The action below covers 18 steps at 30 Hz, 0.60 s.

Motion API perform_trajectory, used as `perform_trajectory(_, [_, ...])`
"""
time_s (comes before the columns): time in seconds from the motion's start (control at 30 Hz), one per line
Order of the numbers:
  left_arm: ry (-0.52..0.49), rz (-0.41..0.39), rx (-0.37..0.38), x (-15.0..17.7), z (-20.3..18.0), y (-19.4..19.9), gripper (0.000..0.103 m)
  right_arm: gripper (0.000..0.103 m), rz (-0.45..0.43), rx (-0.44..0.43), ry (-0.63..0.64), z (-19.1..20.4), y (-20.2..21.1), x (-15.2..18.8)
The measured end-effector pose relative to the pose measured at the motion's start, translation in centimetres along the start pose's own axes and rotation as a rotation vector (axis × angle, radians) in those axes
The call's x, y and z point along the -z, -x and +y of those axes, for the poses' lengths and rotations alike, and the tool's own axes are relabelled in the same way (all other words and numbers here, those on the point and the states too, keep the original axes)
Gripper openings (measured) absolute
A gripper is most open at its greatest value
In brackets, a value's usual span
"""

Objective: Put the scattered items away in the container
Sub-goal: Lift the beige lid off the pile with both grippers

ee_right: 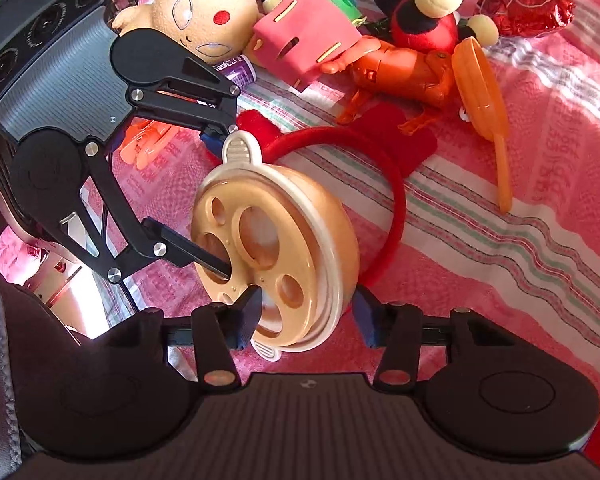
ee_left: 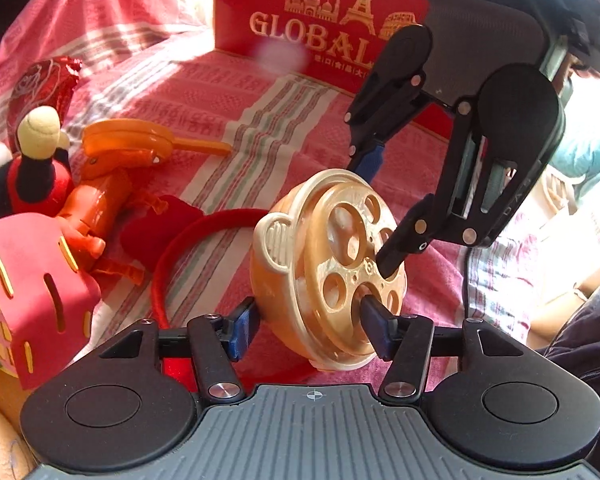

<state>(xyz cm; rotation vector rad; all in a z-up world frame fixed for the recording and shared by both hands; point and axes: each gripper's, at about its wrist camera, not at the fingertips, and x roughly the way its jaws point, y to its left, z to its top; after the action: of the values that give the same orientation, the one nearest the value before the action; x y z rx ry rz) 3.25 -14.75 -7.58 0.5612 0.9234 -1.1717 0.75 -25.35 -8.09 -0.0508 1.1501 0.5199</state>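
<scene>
Bowl (ee_left: 324,264) — gripped on edge by both claws, left (ee_left: 304,322) and right (ee_right: 306,318).

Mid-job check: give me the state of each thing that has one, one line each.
beige holed dish: tipped on edge, gripped by both grippers.
left gripper: one finger in a hole, one behind the dish.
right gripper: one finger in a hole, one behind the dish.
red box: standing behind, not yet loaded.
red headband: lying on the cloth behind the dish.
orange robot toy: lying on its side.
</scene>
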Motion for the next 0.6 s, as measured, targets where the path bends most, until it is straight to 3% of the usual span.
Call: perform_trajectory(0.6, [0.078,-0.02,-0.038,-0.5,-1.6,3.6,0.056,0.047,-0.031,0.122,-0.095,3.5,3.7,-0.6])
